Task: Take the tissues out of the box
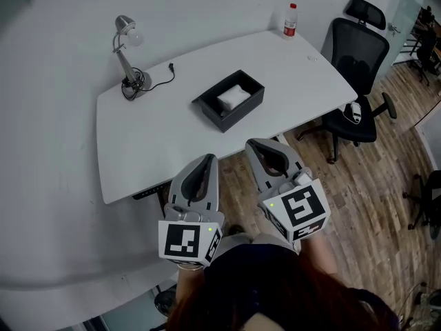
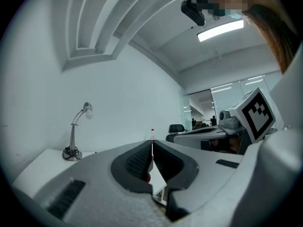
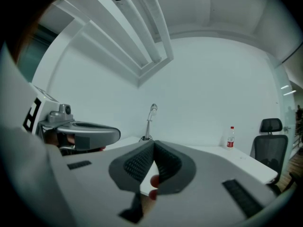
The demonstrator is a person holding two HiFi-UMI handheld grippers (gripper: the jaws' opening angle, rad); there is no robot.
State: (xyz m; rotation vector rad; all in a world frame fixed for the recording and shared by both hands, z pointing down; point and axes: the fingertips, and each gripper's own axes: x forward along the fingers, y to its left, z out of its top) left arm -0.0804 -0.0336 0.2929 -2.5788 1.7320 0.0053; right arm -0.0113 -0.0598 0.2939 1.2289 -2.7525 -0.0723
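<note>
At lower centre, left hand-held gripper [image 1: 207,159] and right hand-held gripper [image 1: 257,144], both closed tight on nothing. Near frame centre on the white worktop [image 1: 138,143], well apart from both, black box [image 1: 239,118] with tissues [image 1: 233,96] inside.

In the head view the left gripper [image 1: 208,159] and right gripper [image 1: 255,145] hide part of the table [image 1: 138,140]'s near edge, and the right picture edge cuts off a second chair [image 1: 428,202]. The bottle [image 1: 291,21] has a label too small to read. In both gripper views the box [image 1: 229,100] is hidden behind the jaws.
</note>
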